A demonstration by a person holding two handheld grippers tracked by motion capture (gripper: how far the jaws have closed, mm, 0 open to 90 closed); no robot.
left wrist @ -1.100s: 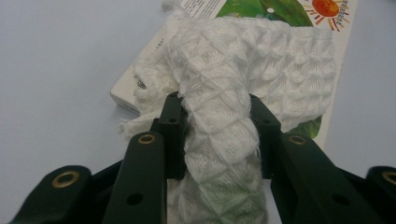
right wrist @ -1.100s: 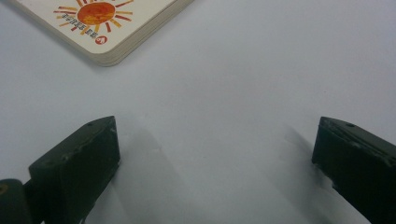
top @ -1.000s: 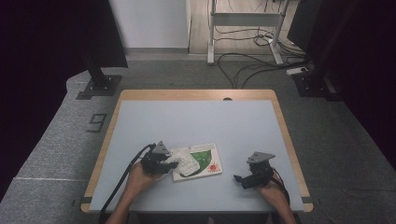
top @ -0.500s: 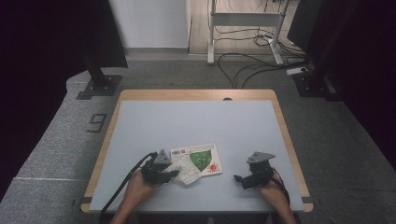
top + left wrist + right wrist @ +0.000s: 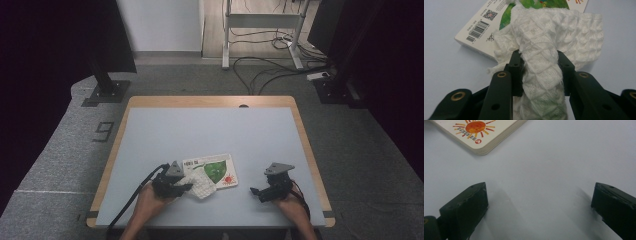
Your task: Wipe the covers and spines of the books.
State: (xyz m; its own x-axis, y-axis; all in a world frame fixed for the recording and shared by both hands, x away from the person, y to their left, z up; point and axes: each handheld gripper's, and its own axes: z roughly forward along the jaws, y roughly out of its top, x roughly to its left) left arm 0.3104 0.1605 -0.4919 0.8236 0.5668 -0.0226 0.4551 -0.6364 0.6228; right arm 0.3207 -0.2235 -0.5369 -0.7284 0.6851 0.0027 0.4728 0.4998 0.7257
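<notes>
- We are holding the left gripper [image 5: 540,72] clamped on a bunched fold of the white waffle cloth [image 5: 554,37]; its jaws are standing narrow, with the fabric pressed between them
- In the high view we are seeing that left gripper [image 5: 186,187] near the front edge of the pale blue surface [image 5: 210,130], with the cloth [image 5: 200,184] lying partly over the near left corner of the book [image 5: 220,170]
- We are keeping the right gripper [image 5: 539,202] wide apart, with its jaws gripping nothing and bare surface showing between them; in the high view it [image 5: 256,192] is sitting well apart from the book, off to the right
- The left gripper view is showing us the book's barcode and square code [image 5: 490,14], too small to make out from above
- The right gripper view is showing us the orange sun [image 5: 475,127] on the book's rounded corner, and that the book is a thick board one
</notes>
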